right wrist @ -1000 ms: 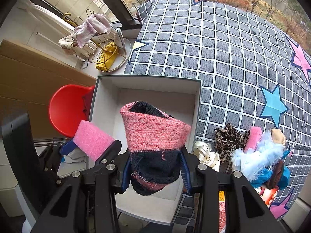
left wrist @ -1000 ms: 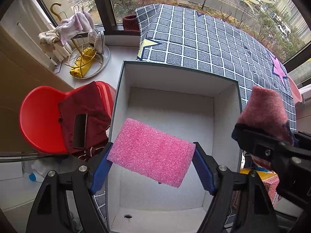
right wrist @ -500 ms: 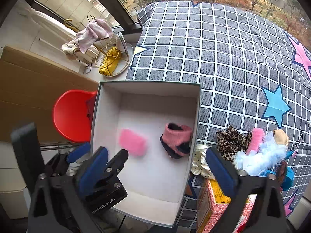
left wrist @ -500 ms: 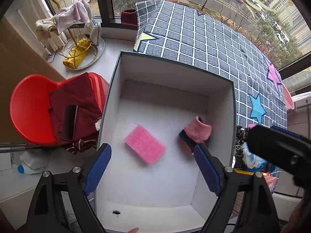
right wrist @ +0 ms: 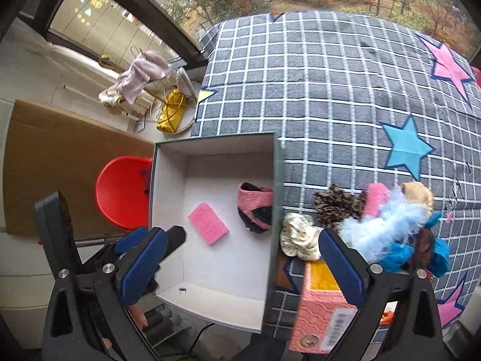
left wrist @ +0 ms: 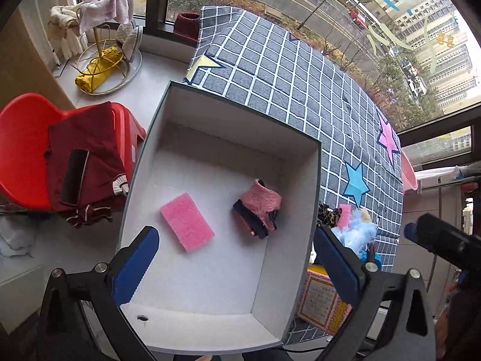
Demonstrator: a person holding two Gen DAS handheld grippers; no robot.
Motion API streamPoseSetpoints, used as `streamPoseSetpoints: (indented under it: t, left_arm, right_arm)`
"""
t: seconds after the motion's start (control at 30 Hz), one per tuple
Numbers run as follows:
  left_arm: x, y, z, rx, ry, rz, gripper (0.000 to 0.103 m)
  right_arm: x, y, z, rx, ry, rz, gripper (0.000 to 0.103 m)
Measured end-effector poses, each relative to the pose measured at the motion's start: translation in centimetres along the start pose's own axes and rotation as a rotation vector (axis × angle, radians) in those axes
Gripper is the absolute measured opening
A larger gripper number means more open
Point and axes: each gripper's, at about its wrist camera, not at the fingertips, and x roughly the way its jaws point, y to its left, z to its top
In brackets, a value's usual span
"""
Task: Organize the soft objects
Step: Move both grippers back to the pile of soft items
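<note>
A pink sponge [left wrist: 187, 225] and a pink-and-navy knitted piece [left wrist: 258, 207] lie apart on the floor of a white open box [left wrist: 222, 114]. My left gripper [left wrist: 237, 264] hovers over the box's near half, its jaws opening wide with nothing between them. My right gripper [right wrist: 242, 266] is open and empty above the box's right wall [right wrist: 275, 210]; the sponge [right wrist: 208, 224] and the knitted piece [right wrist: 255, 206] show below it. To the right of the box lies a heap of soft items: a cream scrunchie [right wrist: 299, 236], a leopard scrunchie [right wrist: 336, 206] and light blue fluff [right wrist: 381, 228].
The box and the heap rest on a grey checked cloth with stars [right wrist: 345, 96]. A pink carton [right wrist: 321, 310] stands at the cloth's near edge. Left of the box a red chair [left wrist: 21, 156] carries a dark red garment and a phone. A gold rack with cloths [left wrist: 99, 54] stands on the sill.
Both grippers opened and dropped their loads: the sponge and the knitted piece fell into the box. The right gripper then drew back to the right, over the box's wall.
</note>
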Motion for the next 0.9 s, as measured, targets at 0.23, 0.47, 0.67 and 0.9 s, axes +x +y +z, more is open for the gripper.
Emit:
streamPoseSetpoints:
  t: [0.23,0.47,0.67,0.9]
  left_arm:
    - [0.4,-3.1,-0.8,0.072,0.045,0.0,0.103]
    - [0.5,-8.8,-1.1,0.186,0.061,0.01,0.103]
    - [1.2,-12.8,-1.4,0.242,0.077,0.022,0.103]
    - [3.0,-16.2,-2.1,0.275,0.129,0.048,0.103]
  right_arm:
    - [-3.6,-7.0,-1.3,0.141,-0.045,-0.012,0.102]
    - [-5.4,-13.5,-2.9,0.265,-0.067,-0.031,0.102]
    - [-6.0,-18.1,-4.4,0.343,-0.068,-0.023,0.102]
    - [-5.9,-22.5,-5.5,0.41,-0.064,-0.004,0.102]
